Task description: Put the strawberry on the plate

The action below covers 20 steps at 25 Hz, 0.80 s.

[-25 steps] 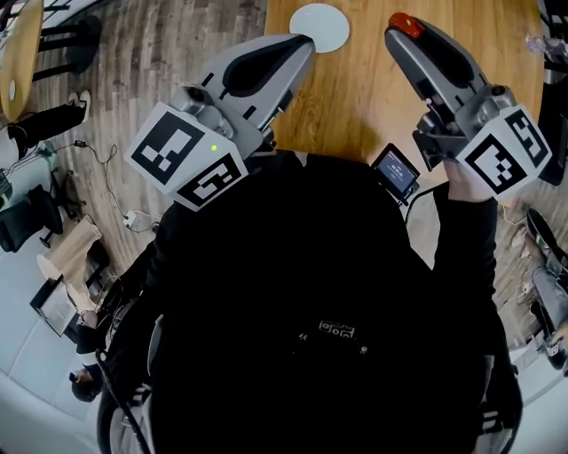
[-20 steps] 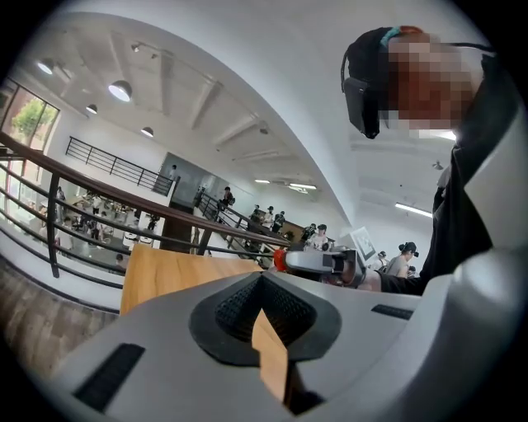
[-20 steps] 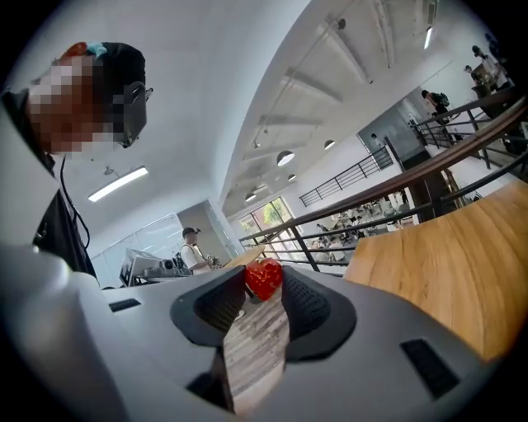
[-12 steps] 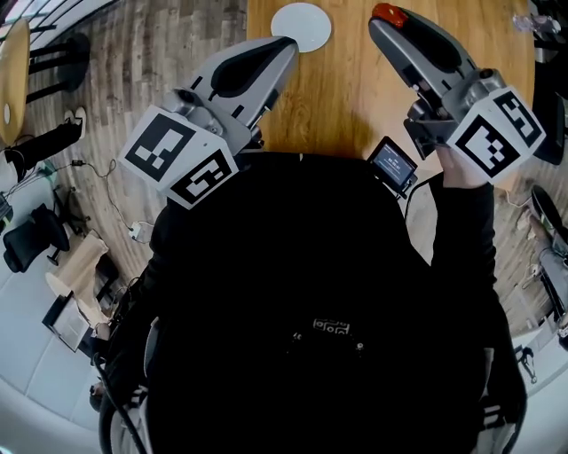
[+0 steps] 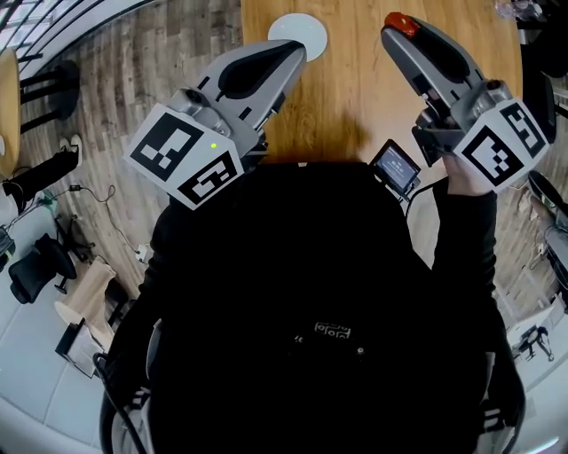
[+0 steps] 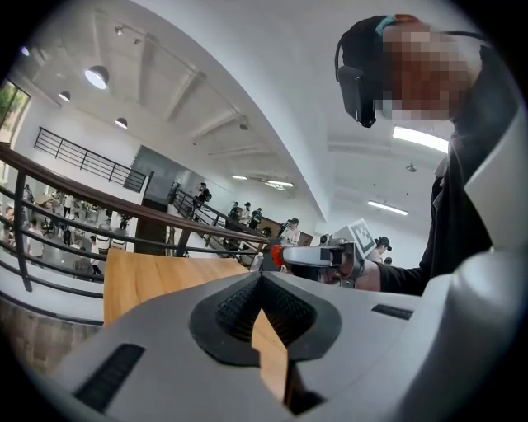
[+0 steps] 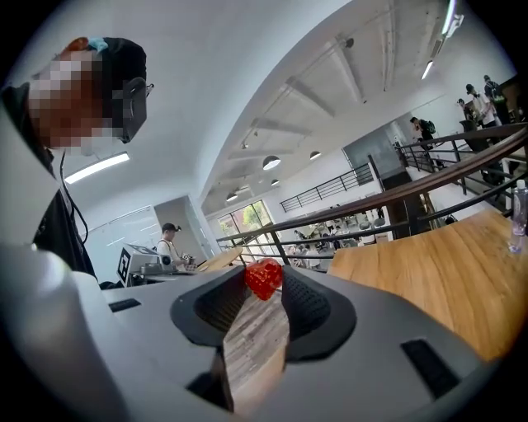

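Observation:
A red strawberry (image 5: 401, 23) (image 7: 263, 278) is pinched at the tips of my right gripper (image 5: 397, 28) (image 7: 264, 287), which is shut on it and held in the air over the wooden table (image 5: 355, 97). The white plate (image 5: 297, 31) lies flat at the table's far side, to the left of the strawberry. My left gripper (image 5: 295, 50) (image 6: 262, 284) is shut with nothing in it, and its tip reaches the plate's near edge in the head view. In the left gripper view, the right gripper (image 6: 312, 257) shows side-on with the strawberry (image 6: 277, 255) at its tip.
A small device with a lit screen (image 5: 396, 168) sits at the table's near edge. A clear bottle (image 7: 517, 216) stands at the table's right end. A dark railing (image 7: 396, 202) runs behind the table. Chairs and cables (image 5: 53, 168) lie on the floor at left.
The head view has swayed slightly. Both grippers keep about the same places over the table, and the strawberry stays in the right one.

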Each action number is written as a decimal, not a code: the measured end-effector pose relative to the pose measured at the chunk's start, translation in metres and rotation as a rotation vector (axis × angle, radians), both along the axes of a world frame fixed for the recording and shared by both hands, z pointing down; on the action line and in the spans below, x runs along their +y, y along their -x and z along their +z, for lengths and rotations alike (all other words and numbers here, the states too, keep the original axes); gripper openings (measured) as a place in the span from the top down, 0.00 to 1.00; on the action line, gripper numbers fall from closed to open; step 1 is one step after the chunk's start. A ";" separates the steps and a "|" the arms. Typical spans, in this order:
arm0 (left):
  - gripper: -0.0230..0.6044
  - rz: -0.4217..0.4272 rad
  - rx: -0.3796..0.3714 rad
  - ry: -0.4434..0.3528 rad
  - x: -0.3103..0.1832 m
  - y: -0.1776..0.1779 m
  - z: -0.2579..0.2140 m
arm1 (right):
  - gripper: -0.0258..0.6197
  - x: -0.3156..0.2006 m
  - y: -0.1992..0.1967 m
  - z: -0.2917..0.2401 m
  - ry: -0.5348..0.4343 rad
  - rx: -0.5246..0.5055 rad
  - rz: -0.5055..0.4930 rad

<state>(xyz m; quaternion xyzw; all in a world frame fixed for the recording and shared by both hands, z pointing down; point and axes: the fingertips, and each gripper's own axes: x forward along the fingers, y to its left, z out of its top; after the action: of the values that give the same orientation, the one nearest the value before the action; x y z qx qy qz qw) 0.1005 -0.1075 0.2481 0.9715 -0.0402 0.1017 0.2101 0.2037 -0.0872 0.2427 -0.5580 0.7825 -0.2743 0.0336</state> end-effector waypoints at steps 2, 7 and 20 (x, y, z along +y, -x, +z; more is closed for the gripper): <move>0.97 0.008 -0.005 -0.003 0.000 -0.002 0.004 | 0.73 -0.003 0.000 0.003 0.003 0.010 -0.007; 0.97 0.019 -0.005 0.014 -0.005 0.020 0.013 | 0.73 -0.023 0.024 0.018 0.029 0.011 -0.034; 0.97 -0.015 0.031 0.025 0.017 0.040 -0.004 | 0.73 -0.041 0.057 0.020 0.055 0.044 -0.142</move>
<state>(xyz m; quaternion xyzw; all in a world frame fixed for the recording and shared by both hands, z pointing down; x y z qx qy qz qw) 0.0601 -0.0909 0.2442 0.9699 -0.0429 0.0855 0.2238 0.1467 -0.1281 0.2625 -0.5075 0.8129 -0.2851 -0.0186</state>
